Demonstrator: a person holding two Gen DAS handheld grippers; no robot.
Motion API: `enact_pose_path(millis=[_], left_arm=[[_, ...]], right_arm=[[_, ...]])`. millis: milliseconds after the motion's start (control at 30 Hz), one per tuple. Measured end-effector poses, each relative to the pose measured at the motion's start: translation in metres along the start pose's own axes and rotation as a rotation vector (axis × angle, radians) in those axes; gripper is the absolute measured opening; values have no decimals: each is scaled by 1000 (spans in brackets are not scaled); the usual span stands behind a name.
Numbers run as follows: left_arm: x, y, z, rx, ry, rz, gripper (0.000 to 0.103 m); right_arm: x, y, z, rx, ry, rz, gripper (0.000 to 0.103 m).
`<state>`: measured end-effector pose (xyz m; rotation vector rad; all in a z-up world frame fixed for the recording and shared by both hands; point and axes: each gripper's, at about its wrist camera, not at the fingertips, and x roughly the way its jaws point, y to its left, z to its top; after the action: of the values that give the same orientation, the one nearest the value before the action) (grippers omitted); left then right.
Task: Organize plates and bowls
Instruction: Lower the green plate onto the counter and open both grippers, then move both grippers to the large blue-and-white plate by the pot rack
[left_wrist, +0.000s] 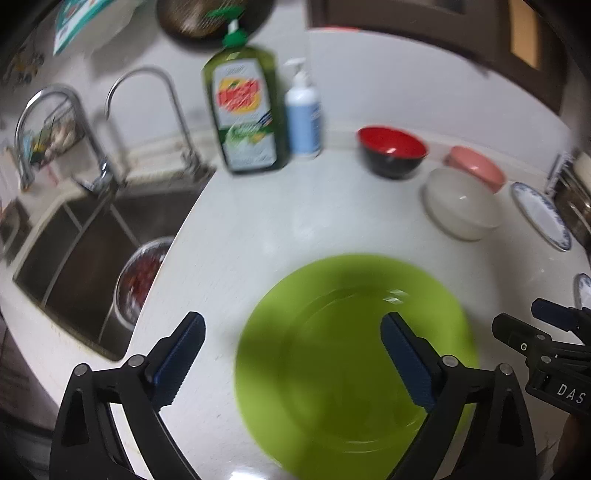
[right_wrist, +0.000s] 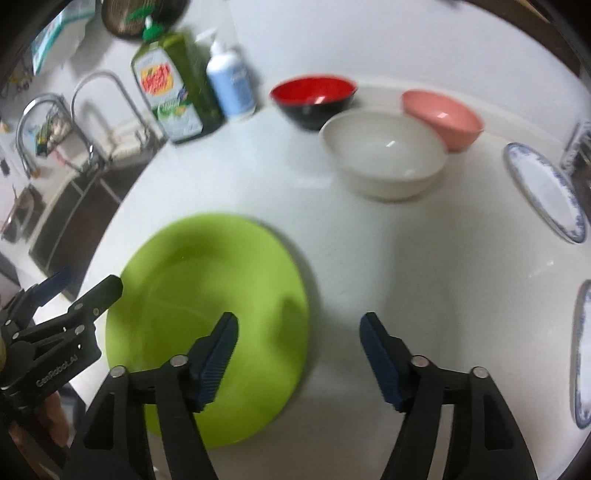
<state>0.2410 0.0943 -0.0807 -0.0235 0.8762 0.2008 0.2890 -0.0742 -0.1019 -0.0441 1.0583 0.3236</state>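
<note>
A lime-green plate (left_wrist: 354, 354) (right_wrist: 207, 325) lies flat on the white counter (left_wrist: 295, 221). My left gripper (left_wrist: 293, 325) hangs open above the plate's left rim, nothing between its fingers. My right gripper (right_wrist: 299, 326) is open over the plate's right rim, also empty. Further back stand a red-and-black bowl (left_wrist: 391, 151) (right_wrist: 314, 99), a white bowl (left_wrist: 461, 203) (right_wrist: 384, 155) and a pink bowl (left_wrist: 476, 166) (right_wrist: 443, 118). A blue-rimmed white plate (left_wrist: 541, 216) (right_wrist: 546, 192) lies at the right; another blue-rimmed plate (right_wrist: 583, 354) shows at the right edge.
A sink (left_wrist: 92, 258) with two taps (left_wrist: 147, 110) lies left of the counter; a metal bowl (left_wrist: 140, 280) sits in it. A green dish-soap bottle (left_wrist: 245, 110) (right_wrist: 170, 88) and a white pump bottle (left_wrist: 303, 110) (right_wrist: 231, 85) stand at the back.
</note>
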Motion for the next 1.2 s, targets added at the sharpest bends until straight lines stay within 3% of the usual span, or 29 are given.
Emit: enact_pose_path(millis=[333, 633, 1200], left_arm=[[-33, -58, 16, 129, -115, -121, 103], [-63, -122, 28, 246, -203, -265, 103], [-102, -262, 29, 463, -273, -513, 103]], right_arm=[[-62, -42, -15, 96, -169, -88, 76], [-122, -88, -41, 212, -304, -247, 78], [-202, -183, -102, 468, -409, -515, 78]])
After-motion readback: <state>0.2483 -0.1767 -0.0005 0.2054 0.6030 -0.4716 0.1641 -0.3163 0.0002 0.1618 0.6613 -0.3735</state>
